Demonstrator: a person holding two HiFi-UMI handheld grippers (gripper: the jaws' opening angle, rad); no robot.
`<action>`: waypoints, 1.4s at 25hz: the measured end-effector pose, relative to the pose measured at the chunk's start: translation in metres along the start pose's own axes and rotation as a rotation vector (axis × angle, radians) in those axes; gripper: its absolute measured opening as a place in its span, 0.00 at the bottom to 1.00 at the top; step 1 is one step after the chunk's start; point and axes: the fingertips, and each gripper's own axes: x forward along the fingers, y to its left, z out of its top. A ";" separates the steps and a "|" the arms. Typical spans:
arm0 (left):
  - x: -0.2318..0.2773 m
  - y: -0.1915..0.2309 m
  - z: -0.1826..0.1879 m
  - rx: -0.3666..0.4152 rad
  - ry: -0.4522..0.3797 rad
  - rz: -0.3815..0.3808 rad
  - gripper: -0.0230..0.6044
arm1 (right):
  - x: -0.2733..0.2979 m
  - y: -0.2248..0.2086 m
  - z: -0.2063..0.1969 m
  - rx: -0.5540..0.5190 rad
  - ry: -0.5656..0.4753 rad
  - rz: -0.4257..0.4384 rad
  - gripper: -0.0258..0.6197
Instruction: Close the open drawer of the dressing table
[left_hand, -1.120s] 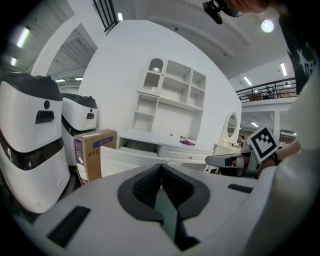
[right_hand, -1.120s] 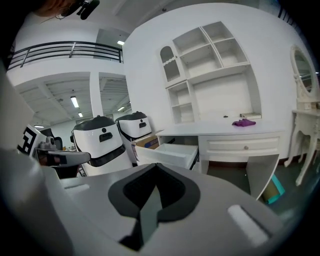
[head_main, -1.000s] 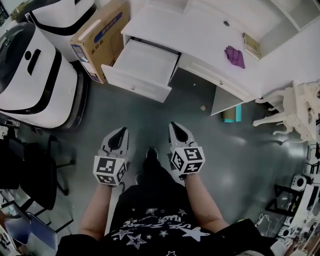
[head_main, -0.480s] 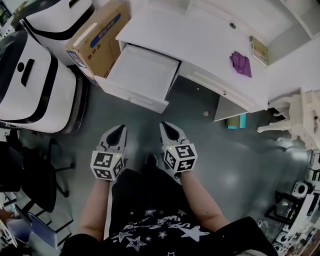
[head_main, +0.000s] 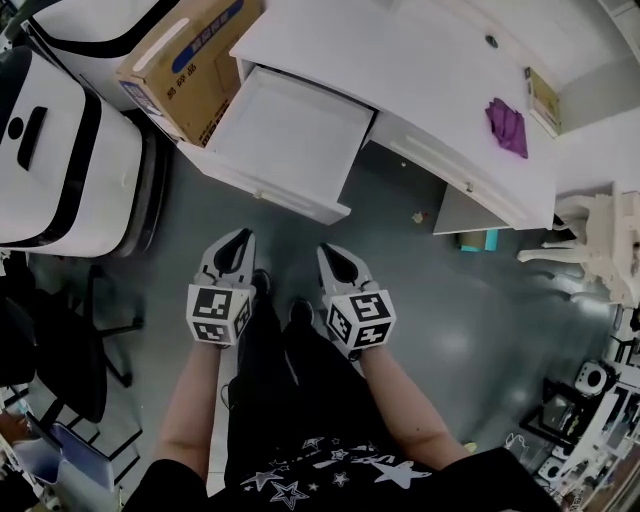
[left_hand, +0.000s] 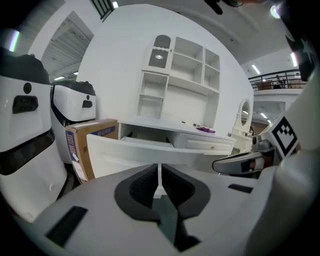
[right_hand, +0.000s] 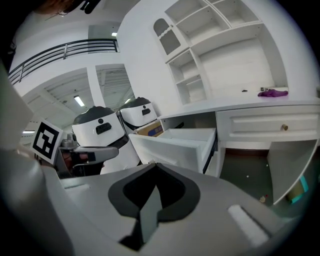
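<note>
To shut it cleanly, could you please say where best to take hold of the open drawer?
Take the drawer by its front panel, mid-width, coming straight on from the floor in front. That panel is broad, flat and faces outward, jutting out from the dressing table, so pressing it square should slide it in.

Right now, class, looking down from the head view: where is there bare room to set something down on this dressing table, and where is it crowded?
The table top is bare from the end above the open drawer to the purple cloth. The drawer looks empty inside. Crowded: the cardboard box stands close beside the drawer.
</note>
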 end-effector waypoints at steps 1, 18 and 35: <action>0.007 0.004 -0.003 0.003 -0.002 -0.006 0.06 | 0.006 0.000 -0.002 0.002 -0.002 0.001 0.04; 0.095 0.052 -0.062 0.111 -0.036 0.013 0.26 | 0.063 -0.010 -0.052 0.071 0.066 -0.060 0.04; 0.136 0.053 -0.065 0.147 -0.058 0.048 0.29 | 0.068 -0.020 -0.071 0.141 0.081 -0.092 0.04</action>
